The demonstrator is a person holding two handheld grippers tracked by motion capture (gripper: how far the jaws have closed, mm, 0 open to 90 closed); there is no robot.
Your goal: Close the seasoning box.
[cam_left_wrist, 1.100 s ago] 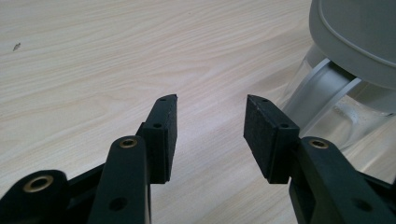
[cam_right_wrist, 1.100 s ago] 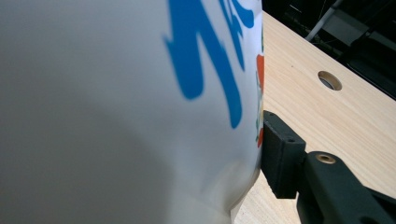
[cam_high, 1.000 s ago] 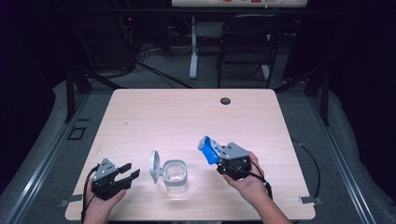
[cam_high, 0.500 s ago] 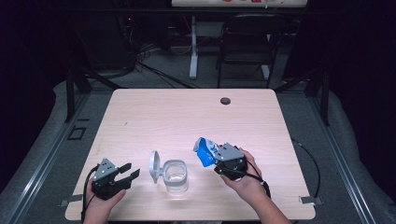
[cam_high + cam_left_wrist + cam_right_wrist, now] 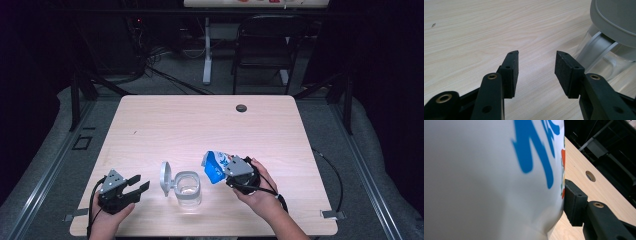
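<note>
A clear jar (image 5: 187, 189) with a grey hinged lid (image 5: 165, 177) flipped open to its left stands near the table's front edge. My right gripper (image 5: 226, 168) is shut on a blue and white pouch (image 5: 216, 166), tilted toward the jar just right of its mouth. In the right gripper view the pouch (image 5: 489, 175) takes up most of the frame, with one black pad (image 5: 572, 203) pressed against its side. My left gripper (image 5: 135, 184) rests open on the table left of the jar. The left gripper view has the jar (image 5: 609, 57) and its lid (image 5: 616, 20) just beyond the right jaw.
The light wooden table (image 5: 210, 125) has a round cable hole (image 5: 241, 107) near its far edge. A black chair (image 5: 262, 45) and a white stand (image 5: 206, 50) are on the floor beyond the table. Cables trail from both grippers off the front edge.
My right gripper has carried the pouch to the left and a little lower, closer to the jar's mouth. The left gripper and the jar have stayed put.
</note>
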